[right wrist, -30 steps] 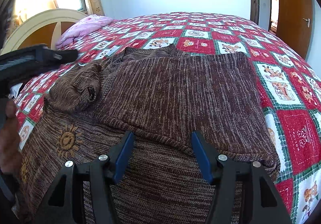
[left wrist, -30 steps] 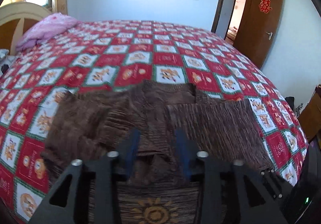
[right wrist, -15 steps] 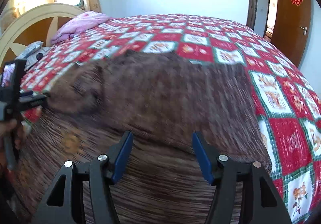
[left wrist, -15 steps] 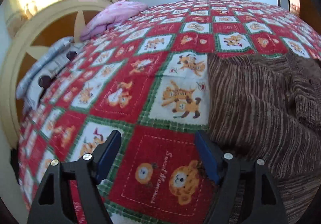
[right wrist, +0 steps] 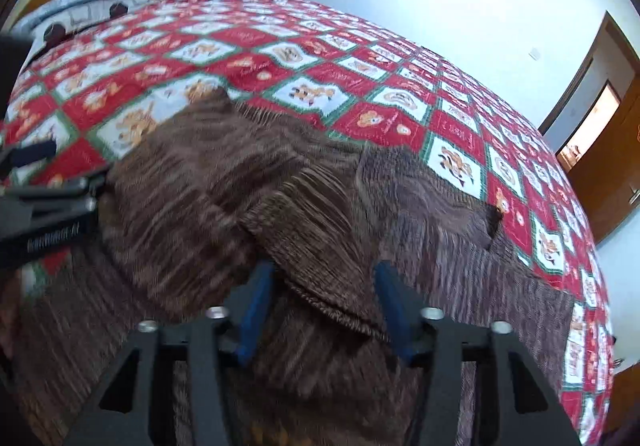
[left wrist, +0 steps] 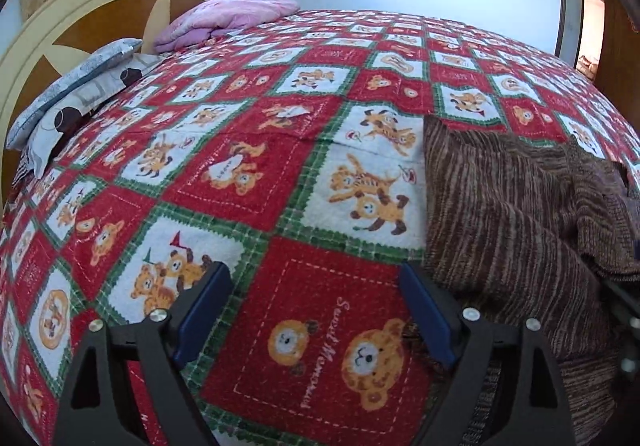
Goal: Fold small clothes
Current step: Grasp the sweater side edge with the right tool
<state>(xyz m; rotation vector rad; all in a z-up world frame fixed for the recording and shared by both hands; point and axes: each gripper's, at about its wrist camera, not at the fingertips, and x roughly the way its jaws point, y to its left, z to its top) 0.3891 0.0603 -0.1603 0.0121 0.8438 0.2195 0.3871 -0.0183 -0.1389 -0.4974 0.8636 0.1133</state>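
Brown sweater (right wrist: 320, 206) spread on the bedspread (left wrist: 280, 166), left gripper (left wrist: 316, 310) spread wide over bare bedspread beside the sweater's edge, right gripper (right wrist: 324, 310) parted around a sweater fold.

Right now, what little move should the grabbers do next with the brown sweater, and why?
Probably close the right gripper on the sweater. A folded edge of knit already lies between its open jaws, so a pinch there looks ready. The left gripper is open too, but only the red bear bedspread lies between its jaws, with the sweater beside it.
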